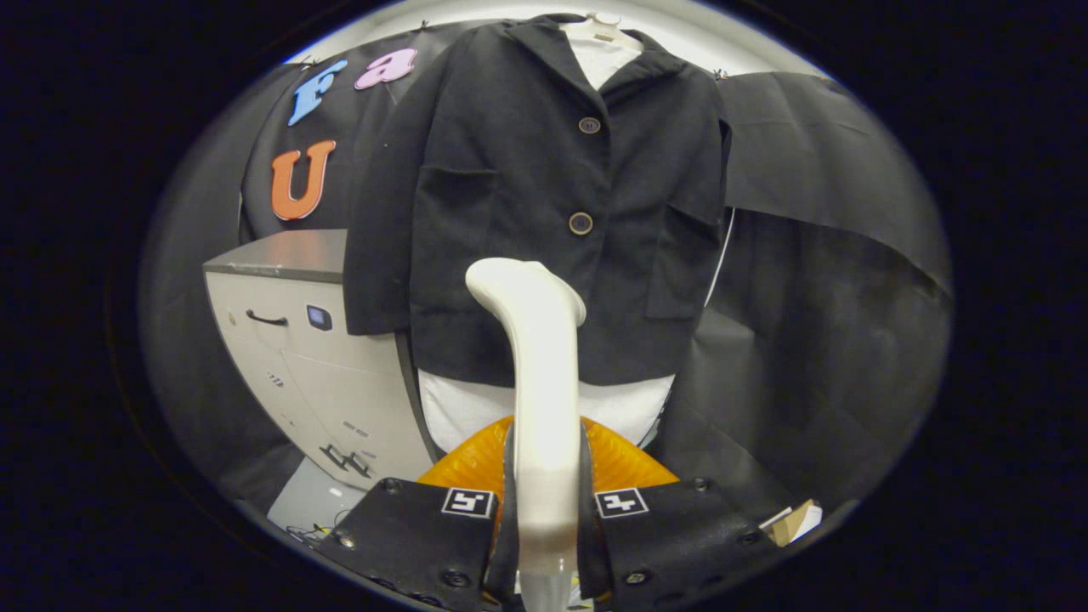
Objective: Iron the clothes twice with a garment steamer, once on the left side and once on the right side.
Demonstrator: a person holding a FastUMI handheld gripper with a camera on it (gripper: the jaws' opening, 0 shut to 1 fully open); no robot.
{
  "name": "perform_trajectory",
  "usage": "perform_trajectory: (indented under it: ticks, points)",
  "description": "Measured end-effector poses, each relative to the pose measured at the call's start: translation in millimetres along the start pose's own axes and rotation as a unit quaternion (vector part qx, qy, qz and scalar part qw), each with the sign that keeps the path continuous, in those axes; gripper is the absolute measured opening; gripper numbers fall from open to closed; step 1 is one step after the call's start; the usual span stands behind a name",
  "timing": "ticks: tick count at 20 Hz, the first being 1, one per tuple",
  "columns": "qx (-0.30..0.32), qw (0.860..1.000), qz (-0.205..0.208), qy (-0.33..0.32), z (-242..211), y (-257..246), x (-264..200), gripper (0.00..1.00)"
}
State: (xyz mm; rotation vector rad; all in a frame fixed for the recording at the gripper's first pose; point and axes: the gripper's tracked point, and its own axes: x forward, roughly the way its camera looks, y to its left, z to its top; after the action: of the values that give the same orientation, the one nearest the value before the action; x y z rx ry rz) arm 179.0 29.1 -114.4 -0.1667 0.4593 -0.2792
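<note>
A black jacket [544,178] with two brown buttons hangs on a hanger over a white garment [463,408], straight ahead of me. My gripper [544,476] is shut on the cream handle of the garment steamer [537,357], which rises upright between the fingers. Its bent head sits in front of the jacket's lower middle, just below the lower button [580,223]; whether it touches the cloth I cannot tell. An orange ribbed part [625,459] shows right behind the fingers, at the steamer's base.
A grey-white cabinet [297,340] with a handle and a small panel stands to the left of the jacket. Black cloth [816,280] hangs to the right. A small cardboard box [795,520] lies low on the right, by the right finger.
</note>
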Motion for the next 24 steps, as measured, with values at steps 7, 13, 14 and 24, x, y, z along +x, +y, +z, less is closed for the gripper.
perform_trajectory:
  ticks: [7,13,14,24]
  points:
    - [-0.009,0.999,-0.005,0.051,-61.2,-3.3,1.6,0.3]
    - [0.003,0.999,0.0,0.053,-69.7,-6.2,-15.9,0.3]
    - [0.008,0.999,0.001,0.044,-63.2,-9.0,-23.2,0.3]
    - [0.069,0.993,-0.021,-0.094,71.3,-99.3,-106.9,0.3]
